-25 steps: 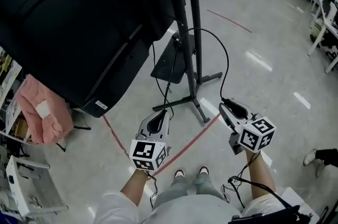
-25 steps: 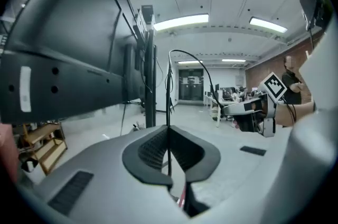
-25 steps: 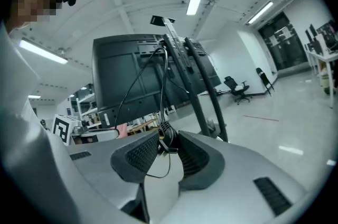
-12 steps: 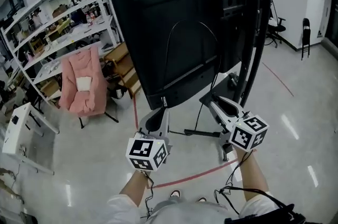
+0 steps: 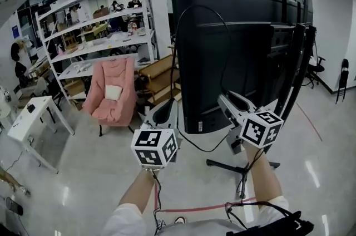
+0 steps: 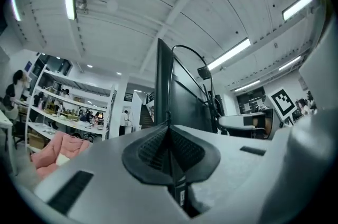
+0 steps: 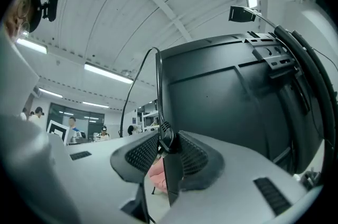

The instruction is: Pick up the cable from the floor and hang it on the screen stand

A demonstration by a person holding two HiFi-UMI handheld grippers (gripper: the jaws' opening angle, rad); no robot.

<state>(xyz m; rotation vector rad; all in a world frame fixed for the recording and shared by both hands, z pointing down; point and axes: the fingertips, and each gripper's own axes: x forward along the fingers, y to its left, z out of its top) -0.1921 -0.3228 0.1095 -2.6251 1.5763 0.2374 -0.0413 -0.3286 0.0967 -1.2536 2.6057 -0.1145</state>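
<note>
Both grippers are clenched on the cable (image 5: 194, 5). Left gripper (image 5: 166, 111) pinches a thin stretch, and right gripper (image 5: 225, 99) clamps it at the ribbed strain relief. The cable is off the floor (image 5: 100, 173), arcing high between them in front of the screen (image 5: 245, 45) back. The stand (image 5: 297, 68) post is to its right; cable not hung yet.

We record a black cable (image 5: 200, 5) against the black screen (image 5: 245, 45); left of the screen, a pink armchair (image 5: 114, 97); below it, a red floor line (image 5: 206, 208).
</note>
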